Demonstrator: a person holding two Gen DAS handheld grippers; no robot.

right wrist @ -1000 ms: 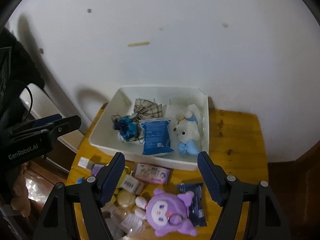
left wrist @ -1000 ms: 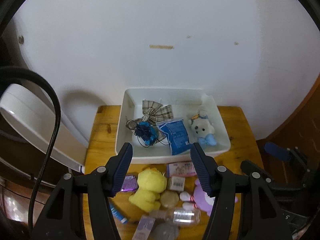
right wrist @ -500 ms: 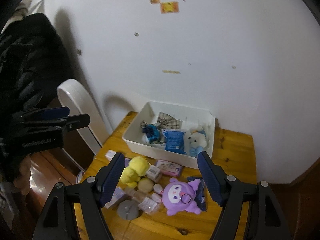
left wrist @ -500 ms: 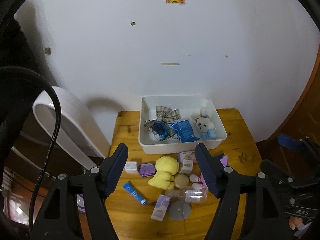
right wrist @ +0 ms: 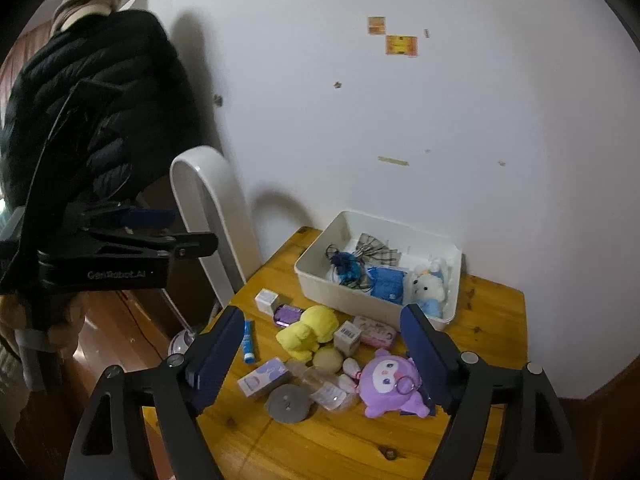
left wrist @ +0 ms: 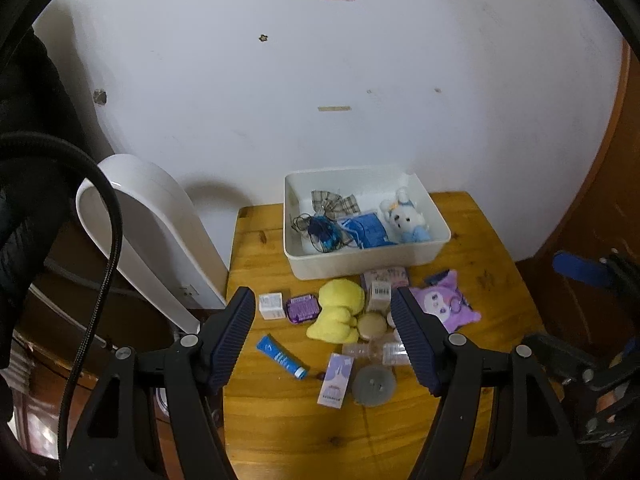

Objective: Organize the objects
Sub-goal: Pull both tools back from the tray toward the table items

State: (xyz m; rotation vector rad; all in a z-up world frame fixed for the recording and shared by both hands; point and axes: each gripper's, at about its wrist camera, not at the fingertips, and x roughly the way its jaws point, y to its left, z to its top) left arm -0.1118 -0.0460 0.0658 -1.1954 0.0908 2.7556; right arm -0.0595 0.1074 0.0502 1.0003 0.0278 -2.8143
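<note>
A white tray (left wrist: 360,264) stands at the back of a small wooden table (left wrist: 280,420) against the wall. In it lie a plaid bow (left wrist: 334,202), a blue packet (left wrist: 366,230), a tangle of blue cord and a white bear (left wrist: 406,220). In front of the tray are a yellow plush (left wrist: 340,312), a purple plush (left wrist: 444,304), a blue tube (left wrist: 280,356), small boxes and a grey disc. My left gripper (left wrist: 322,296) hangs open above and short of this pile, holding nothing. My right gripper (right wrist: 322,310) is also well above the pile (right wrist: 308,328); its jaws are opening with nothing between them.
A white curved panel (left wrist: 160,220) leans against the wall left of the table. A black padded jacket (right wrist: 80,100) hangs at the far left. The left gripper's black body (right wrist: 104,272) shows at the left of the right wrist view. Bare wood lies along the table's near edge (right wrist: 320,448).
Both grippers have drawn back and upward from the tray, so the whole table and more wall now show. Both pairs of jaws stand a little wider. Nothing on the table has moved.
</note>
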